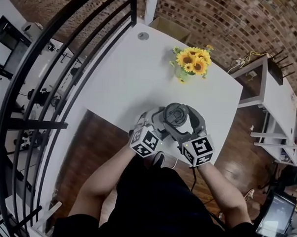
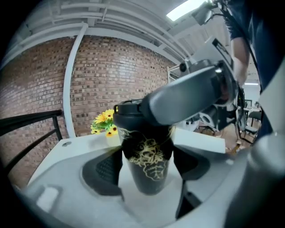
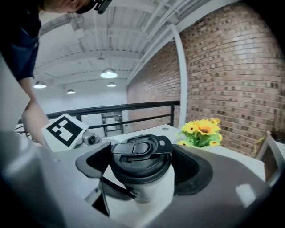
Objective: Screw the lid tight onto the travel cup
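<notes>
White table [image 1: 125, 85], sunflowers [image 1: 193, 61] behind: left fingers [image 2: 104, 171] grip cup [image 2: 149, 164], right fingers [image 3: 190, 171] open round lid [image 3: 140, 156].

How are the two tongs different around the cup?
The left tongs grip the travel cup by its dark, gold-patterned body; the right tongs sit around its black lid instead. The left tongs reach low on the cup; the right tongs are up at its top. Both meet at the same cup, by the white table.

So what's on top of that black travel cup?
A black flip-top lid sits on the travel cup, with the right gripper open around it. The lid covers the cup's inside, so its contents can't be seen.
</notes>
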Demonstrator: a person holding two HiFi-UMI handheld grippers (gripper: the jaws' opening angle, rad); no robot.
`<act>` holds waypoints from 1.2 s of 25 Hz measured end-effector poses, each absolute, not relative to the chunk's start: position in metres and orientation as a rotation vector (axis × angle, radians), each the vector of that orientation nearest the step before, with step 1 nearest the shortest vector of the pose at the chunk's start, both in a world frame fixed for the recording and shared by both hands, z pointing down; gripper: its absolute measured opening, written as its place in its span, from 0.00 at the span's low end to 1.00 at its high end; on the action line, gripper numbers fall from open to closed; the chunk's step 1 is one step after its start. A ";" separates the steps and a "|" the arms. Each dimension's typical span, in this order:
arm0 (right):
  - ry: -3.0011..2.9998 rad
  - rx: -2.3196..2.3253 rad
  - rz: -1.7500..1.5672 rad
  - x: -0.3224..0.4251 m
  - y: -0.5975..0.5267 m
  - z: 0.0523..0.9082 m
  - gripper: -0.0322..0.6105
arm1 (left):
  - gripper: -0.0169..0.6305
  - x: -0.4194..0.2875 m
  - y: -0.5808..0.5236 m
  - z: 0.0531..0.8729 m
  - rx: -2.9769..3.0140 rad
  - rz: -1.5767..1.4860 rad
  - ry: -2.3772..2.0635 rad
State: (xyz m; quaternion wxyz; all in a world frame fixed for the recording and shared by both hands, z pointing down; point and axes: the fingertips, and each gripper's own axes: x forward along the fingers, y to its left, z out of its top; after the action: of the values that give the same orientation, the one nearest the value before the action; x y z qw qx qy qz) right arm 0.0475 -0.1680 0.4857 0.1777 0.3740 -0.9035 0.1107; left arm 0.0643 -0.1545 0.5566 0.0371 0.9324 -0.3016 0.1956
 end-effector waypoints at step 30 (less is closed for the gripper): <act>-2.483 1.263 0.251 0.051 -0.164 0.487 0.71 | 0.58 0.064 -0.153 0.561 2.867 0.674 -0.864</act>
State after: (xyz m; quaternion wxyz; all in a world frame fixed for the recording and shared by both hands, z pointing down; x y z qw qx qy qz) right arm 0.0508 -0.1636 0.4868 0.1715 0.4450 -0.8745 0.0884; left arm 0.0643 -0.1532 0.5614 0.0361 0.9335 -0.2813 0.2195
